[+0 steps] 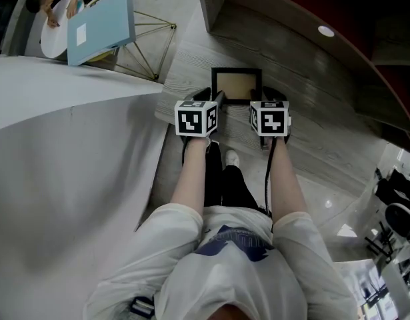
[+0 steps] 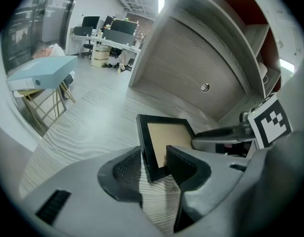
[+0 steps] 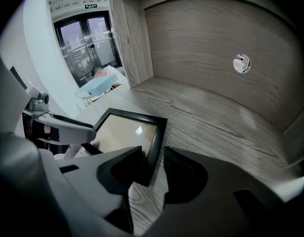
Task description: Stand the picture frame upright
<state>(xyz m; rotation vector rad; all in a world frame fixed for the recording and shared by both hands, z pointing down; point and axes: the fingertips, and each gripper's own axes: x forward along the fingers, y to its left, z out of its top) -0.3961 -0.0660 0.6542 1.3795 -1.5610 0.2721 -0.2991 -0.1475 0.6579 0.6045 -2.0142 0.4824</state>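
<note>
The black picture frame (image 1: 237, 85) with a tan inner panel lies on the pale wood shelf floor (image 1: 191, 65), in front of both grippers. My left gripper (image 1: 217, 100) straddles its near left edge: in the left gripper view the frame (image 2: 166, 132) has its black border between the open jaws of the gripper (image 2: 154, 164). My right gripper (image 1: 263, 101) straddles the near right edge. In the right gripper view the frame (image 3: 124, 132) sits against the left pad, and a strip of wood shows between it and the right pad of the gripper (image 3: 152, 167).
The wooden back wall (image 3: 201, 43) with a round metal fitting (image 3: 241, 63) rises behind the frame. A white curved counter (image 1: 58, 179) runs along the left. A blue box (image 1: 101, 25) rests on a gold wire stand, with a person beside it at top left.
</note>
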